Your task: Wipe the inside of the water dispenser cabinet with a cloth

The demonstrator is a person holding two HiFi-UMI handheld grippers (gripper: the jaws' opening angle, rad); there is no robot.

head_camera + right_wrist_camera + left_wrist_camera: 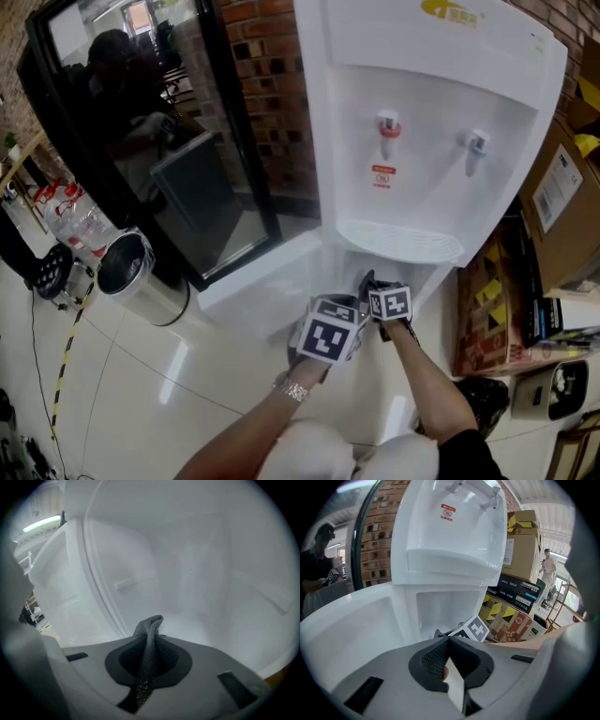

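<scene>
The left gripper (449, 644) has its jaws pressed together with nothing between them, and sits at 6 o'clock in the head view, just outside the opening. Just beside it at 3 o'clock, the right gripper (150, 641) is clamped on a grey mesh cloth (151, 626). The cloth's folded tip stands up past the jaws inside the white cabinet (201, 573) at the foot of the tall white plastic water dispenser (422, 187). The cabinet's white door (258, 281) is swung open toward 9 o'clock. Above the cabinet, a red tap (387, 127) and a grey tap (476, 142) sit over the drip tray. A round steel bin (141, 277) stands at 9 o'clock, brown cardboard boxes (562, 197) at 3 o'clock, and a red brick wall (272, 84) at 12 o'clock.
</scene>
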